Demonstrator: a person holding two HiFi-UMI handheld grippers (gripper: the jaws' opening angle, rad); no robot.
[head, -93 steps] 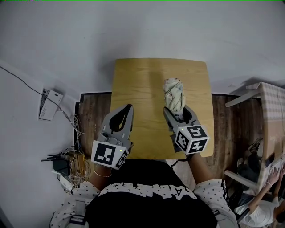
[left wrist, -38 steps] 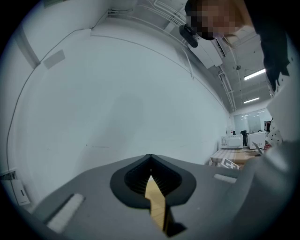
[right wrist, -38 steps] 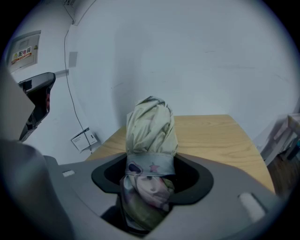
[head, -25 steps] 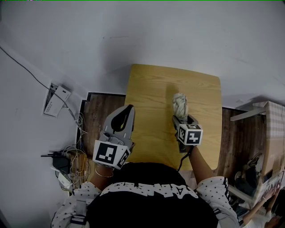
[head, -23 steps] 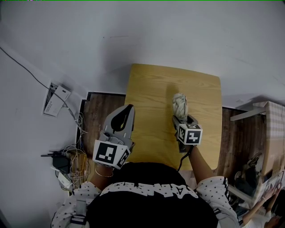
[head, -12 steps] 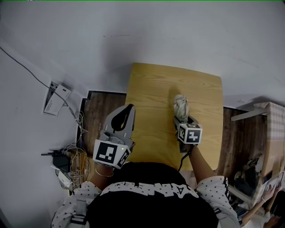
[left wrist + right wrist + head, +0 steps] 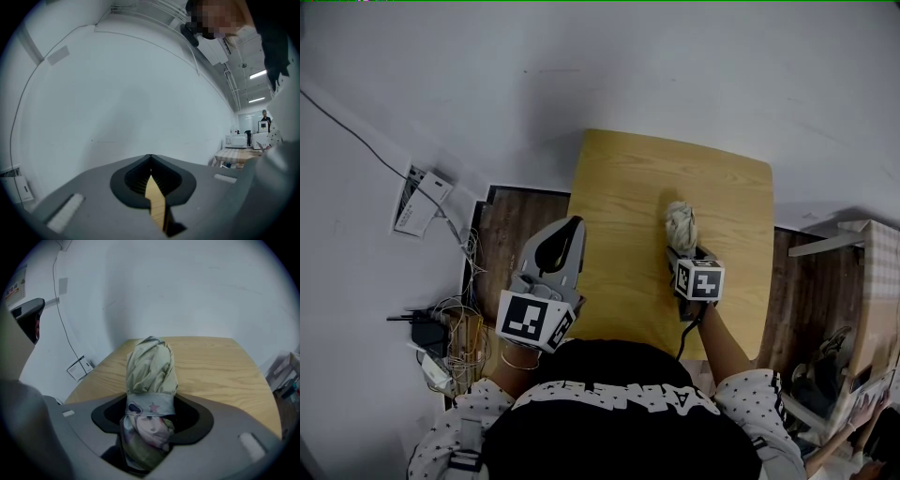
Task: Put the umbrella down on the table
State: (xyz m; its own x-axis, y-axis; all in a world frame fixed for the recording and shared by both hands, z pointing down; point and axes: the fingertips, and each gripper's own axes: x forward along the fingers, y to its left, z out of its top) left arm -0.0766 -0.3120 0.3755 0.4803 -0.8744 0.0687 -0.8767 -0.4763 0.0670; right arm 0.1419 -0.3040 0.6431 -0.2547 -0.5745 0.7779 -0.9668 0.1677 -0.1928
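Wood-topped table (image 7: 619, 206) looked down on from the head view: gripped the folded umbrella (image 7: 680, 223) in the right gripper (image 7: 682, 249), with the cloth end jutting ahead of the tips, over the table; could not tell whether touching it. Held the left gripper (image 7: 570, 230) well to the left of the other tool, at the table's edge. From the left gripper view: showed jaws closed tip to tip, empty, with only a sliver of table through the hollow behind the tips. From the right gripper view: clamped both jaws on the umbrella's strapped part, with the bunched cloth past the tips.
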